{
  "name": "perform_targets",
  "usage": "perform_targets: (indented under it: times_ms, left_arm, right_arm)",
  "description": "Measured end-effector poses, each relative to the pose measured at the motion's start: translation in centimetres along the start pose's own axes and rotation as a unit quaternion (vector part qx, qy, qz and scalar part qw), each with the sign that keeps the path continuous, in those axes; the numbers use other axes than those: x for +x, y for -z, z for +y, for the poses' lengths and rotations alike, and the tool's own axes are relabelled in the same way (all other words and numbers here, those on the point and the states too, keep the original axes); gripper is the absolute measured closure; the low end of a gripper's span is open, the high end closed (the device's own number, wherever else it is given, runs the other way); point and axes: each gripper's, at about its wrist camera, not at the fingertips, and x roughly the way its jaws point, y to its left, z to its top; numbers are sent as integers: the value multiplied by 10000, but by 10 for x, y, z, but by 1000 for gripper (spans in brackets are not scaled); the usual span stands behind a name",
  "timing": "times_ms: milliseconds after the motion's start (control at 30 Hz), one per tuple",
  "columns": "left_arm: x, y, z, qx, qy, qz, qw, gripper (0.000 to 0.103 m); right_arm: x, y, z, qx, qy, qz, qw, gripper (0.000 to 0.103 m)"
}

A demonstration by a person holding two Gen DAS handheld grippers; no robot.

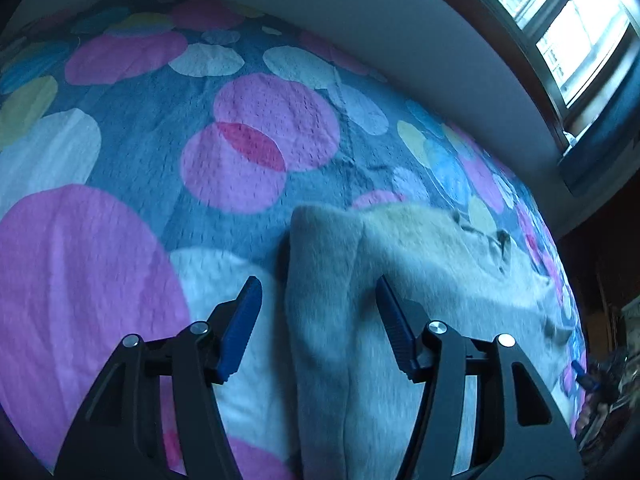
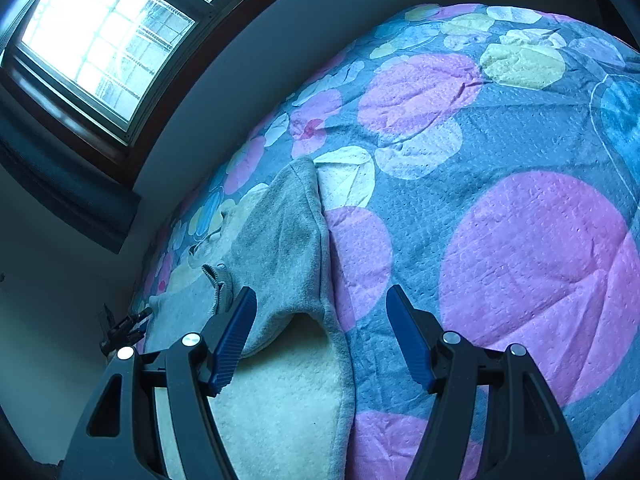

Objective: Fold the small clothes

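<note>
- Your left tongs (image 1: 318, 296) stand about half open over the bed, the blue pads (image 1: 240, 328) apart and gripping nothing
- Between those pads you see the folded edge of the grey fleece garment (image 1: 328, 320); the cloth lies flat under the tongs and the pads do not press on it
- The garment spreads to the right of your left tongs across the spotted bedspread (image 1: 160, 128), with a dark zip or collar detail (image 1: 502, 240) near its far side
- At the right edge of the left wrist view, a small part of the other tongs shows beside the bed, too blurred to read
- A window (image 2: 100, 36) sits in the wall behind the bed
- In the right wrist view the same garment lies at the left, one grey sleeve or flap (image 2: 288, 248) folded over its pale lining (image 2: 280, 392), a ribbed cuff (image 2: 218, 284) just beside it
- Your right tongs (image 2: 320, 300) hang open too, holding nothing; the left pad (image 2: 232, 340) is over the garment's edge, the right one over bare bedspread
</note>
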Motion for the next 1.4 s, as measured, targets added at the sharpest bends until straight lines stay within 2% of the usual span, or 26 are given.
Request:
perform_targets:
  times_ms: [67, 200, 300, 400, 467, 567, 633, 767, 933, 1200, 1400]
  left_arm:
    - [11, -6, 0, -10, -198, 119, 9997, 76]
    - [20, -9, 5, -198, -284, 194, 9992, 80]
    - [21, -11, 12, -388, -154, 189, 9990, 81]
    - [21, -13, 19, -540, 57, 207, 9983, 80]
    - [16, -12, 19, -482, 114, 180, 9986, 76]
    - [-2, -3, 15, -427, -111, 91, 9990, 57]
    - [-18, 10, 10, -281, -310, 63, 9991, 48]
    - [-55, 54, -2, 69, -422, 121, 9990, 41]
    - [-104, 126, -15, 110, -207, 253, 9994, 41]
    - [-170, 239, -27, 117, 490, 684, 9964, 41]
    - [-200, 300, -35, 138, 898, 901, 9918, 41]
  right_arm:
    - [2, 1, -3, 20, 23, 15, 10000, 36]
    - [6, 2, -8, 56, 62, 43, 10000, 36]
    - [9, 3, -12, 98, 52, 75, 9999, 36]
    - [10, 4, -14, 148, 20, 112, 9998, 36]
    - [8, 5, -16, 212, -43, 146, 9997, 36]
    - [0, 10, -19, 252, -108, 189, 9994, 36]
    - [-6, 16, -19, 259, -141, 223, 9993, 36]
    - [-18, 35, -19, 254, -251, 387, 9986, 36]
    - [-38, 62, -15, 75, -299, 622, 9976, 36]
    - [-72, 106, -17, -87, -408, 969, 9944, 36]
    - [-96, 134, -25, -24, -496, 1120, 9925, 36]
